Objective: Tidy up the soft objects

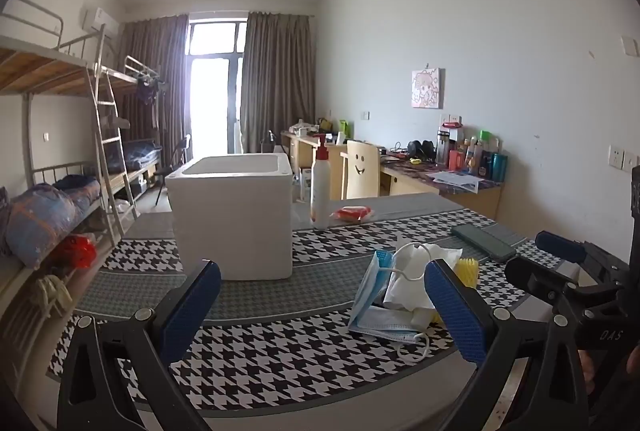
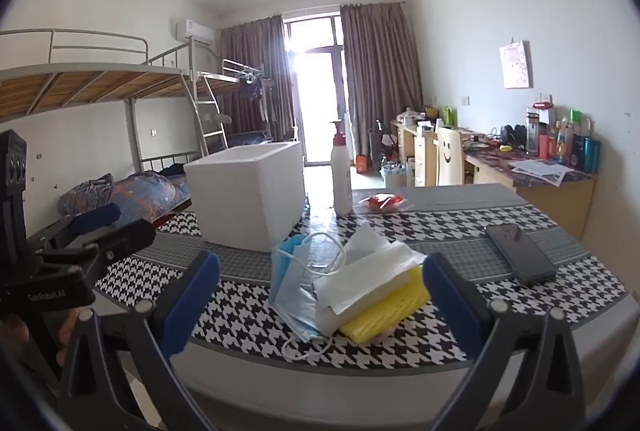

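Face masks [image 2: 294,295], tissues [image 2: 360,271] and yellow foam net [image 2: 384,315] heaped on table [image 2: 520,315], untouched. Both jaws wide, empty. Next: close on one, carry to foam box [image 2: 248,199].

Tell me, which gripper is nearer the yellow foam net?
Right. The right gripper has the yellow foam net between its open jaws; the left gripper is off to the net's left.

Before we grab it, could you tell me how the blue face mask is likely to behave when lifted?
The blue face mask looks thin and creased, so probably floppy and very light. Its ear loop may snag the white tissue resting on it, likely dragging that along.
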A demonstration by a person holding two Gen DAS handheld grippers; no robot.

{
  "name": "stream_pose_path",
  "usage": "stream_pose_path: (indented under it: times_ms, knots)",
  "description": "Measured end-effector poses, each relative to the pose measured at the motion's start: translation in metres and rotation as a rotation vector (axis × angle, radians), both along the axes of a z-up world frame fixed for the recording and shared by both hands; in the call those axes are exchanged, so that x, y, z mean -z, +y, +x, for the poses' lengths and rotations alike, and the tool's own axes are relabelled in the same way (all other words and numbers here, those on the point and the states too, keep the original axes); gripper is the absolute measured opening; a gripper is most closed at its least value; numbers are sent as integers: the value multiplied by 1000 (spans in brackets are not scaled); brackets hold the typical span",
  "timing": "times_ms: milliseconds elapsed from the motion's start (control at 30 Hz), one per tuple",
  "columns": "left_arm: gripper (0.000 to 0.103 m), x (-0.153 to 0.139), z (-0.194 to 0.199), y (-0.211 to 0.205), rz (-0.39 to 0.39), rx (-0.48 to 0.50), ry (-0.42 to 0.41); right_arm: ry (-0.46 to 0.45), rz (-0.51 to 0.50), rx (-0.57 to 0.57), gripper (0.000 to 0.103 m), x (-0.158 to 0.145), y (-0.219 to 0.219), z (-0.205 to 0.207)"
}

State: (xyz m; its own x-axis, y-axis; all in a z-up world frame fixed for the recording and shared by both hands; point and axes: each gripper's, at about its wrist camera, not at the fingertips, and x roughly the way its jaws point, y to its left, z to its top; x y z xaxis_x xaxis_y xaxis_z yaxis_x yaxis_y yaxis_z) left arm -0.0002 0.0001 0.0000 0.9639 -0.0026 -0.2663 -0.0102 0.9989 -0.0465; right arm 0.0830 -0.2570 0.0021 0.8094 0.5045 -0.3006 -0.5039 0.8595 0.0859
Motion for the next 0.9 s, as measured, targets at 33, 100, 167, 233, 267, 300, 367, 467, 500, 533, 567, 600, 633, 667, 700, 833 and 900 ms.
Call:
stream_pose_path:
  times_ms: [33, 100, 167, 233, 267, 300, 367, 467, 500, 533, 567, 600, 633, 667, 700, 833, 900]
  knots:
    - [102, 0, -1, 0, -4, 2, -1, 0, -1, 1, 102, 0, 0, 1]
    - [102, 0, -1, 0, -18, 1, 15, -4, -2, -1, 102, 0, 0, 2]
    - [102, -1, 0, 2, -21, 1, 18, -7, -5, 1, 102, 0, 0, 6]
    - [102, 0, -1, 7, -17, -7, 8, -7, -9, 3, 102, -1, 0, 11]
    - [102, -3, -2, 7, -17, -8, 7, -15, -5, 2, 102, 0, 1, 2]
    - [102, -3, -2, 5, -10, -10, 6, -18, -6, 5, 102, 0, 2, 1]
    - [102, -3, -1, 3, -5, -12, 9, -17, -3, 7, 102, 0, 1, 1]
    - [102, -1, -2, 3, -4, -14, 3, -17, 1, 10, 102, -1, -1, 1]
    - [102, -1, -2, 2, -2, -13, 0, -17, 1, 11, 102, -1, -1, 2]
    - [102, 0, -2, 2, 4, -15, 0, -20, 2, 12, 102, -2, -1, 1]
    - [102, 0, -2, 2, 5, -16, -2, -21, 0, 13, 102, -2, -2, 1]
    - [102, -1, -4, 1, 8, -16, -7, -20, -2, 17, 102, -2, -2, 2]
    - [102, -1, -5, 0, 9, -20, -9, -19, 1, 18, 102, -1, -2, 2]
    - [102, -2, -5, 0, 7, -22, -10, -15, 3, 14, 102, -1, -2, 3]
    - [102, -2, -5, -1, 10, -24, -13, -13, 4, 13, 102, -1, -1, 3]
    - [102, 0, -5, 1, 5, -35, -13, -24, 1, 13, 102, -1, -1, 1]
    - [102, 1, -4, 2, -6, -29, -7, -18, -4, 18, 102, 0, -2, 2]
